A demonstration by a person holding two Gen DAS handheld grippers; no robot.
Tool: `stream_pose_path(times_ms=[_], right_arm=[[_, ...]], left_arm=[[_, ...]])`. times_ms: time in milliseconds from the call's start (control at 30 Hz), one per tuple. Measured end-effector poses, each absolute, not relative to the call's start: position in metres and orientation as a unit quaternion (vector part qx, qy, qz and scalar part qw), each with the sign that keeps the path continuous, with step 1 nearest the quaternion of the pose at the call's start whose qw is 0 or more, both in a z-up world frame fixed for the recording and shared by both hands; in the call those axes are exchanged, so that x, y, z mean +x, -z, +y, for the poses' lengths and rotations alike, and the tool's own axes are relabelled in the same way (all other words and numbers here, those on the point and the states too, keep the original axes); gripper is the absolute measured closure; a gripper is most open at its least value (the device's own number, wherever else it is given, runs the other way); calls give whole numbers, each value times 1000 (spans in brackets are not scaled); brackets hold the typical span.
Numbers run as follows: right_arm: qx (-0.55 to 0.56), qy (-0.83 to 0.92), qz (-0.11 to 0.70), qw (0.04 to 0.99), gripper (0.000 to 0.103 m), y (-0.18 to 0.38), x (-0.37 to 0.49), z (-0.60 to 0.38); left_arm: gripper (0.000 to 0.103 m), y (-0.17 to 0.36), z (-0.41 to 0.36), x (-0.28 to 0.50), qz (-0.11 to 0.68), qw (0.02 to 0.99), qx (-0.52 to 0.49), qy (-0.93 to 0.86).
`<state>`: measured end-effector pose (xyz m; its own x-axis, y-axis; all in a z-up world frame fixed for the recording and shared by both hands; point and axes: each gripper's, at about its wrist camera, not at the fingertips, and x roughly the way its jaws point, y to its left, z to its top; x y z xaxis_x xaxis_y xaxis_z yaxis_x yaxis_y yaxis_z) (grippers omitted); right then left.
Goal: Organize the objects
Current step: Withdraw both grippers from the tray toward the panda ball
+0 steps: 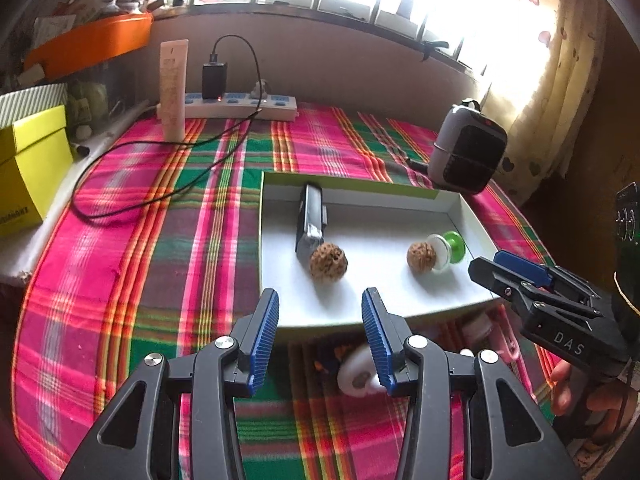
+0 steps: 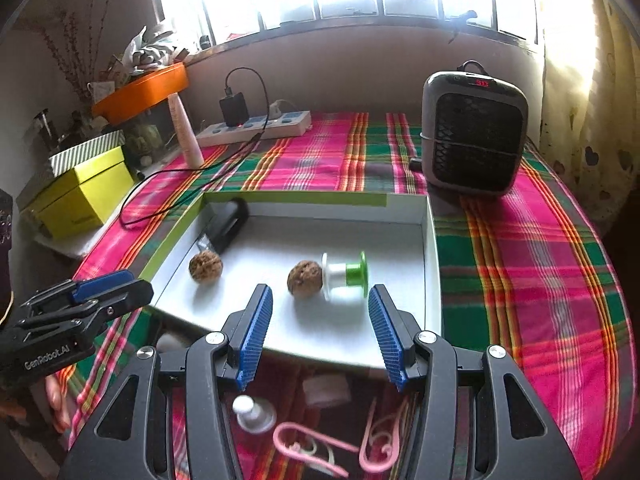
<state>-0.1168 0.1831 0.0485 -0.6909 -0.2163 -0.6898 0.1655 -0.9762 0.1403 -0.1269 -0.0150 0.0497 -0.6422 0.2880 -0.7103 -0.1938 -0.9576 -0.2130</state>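
Two walnuts (image 1: 329, 262) (image 1: 421, 256), a green-and-white spool (image 2: 345, 275) and a dark clip-like gadget (image 1: 310, 220) inside the shallow white tray (image 2: 432, 264) on the plaid cloth (image 1: 140, 240).

Left claw (image 1: 320, 336) spread wide, empty, low at the tray's near rim. Right claw (image 2: 320, 330) likewise spread, empty, facing the right-hand walnut, which touches the spool. White knob (image 2: 254, 414), pink clips (image 2: 304, 444) on the cloth below the tray. Heater (image 2: 474, 134), power strip (image 1: 240, 106), yellow box (image 1: 30, 164) beyond.

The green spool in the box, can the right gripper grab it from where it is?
Probably yes. The right gripper is open, the green spool lies just ahead in the open-topped box, though a walnut touches it.
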Motion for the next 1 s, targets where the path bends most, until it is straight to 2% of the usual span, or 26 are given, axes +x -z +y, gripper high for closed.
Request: stream_pose_path(times_ms=[633, 1000], right_arm=[[372, 918, -19, 133, 52, -37, -63, 196], [401, 902, -15, 158, 52, -22, -59, 195]], left_arm=[[61, -34, -3, -102, -55, 175, -413, -892], [61, -23, 6, -105, -46, 182, -427, -885]])
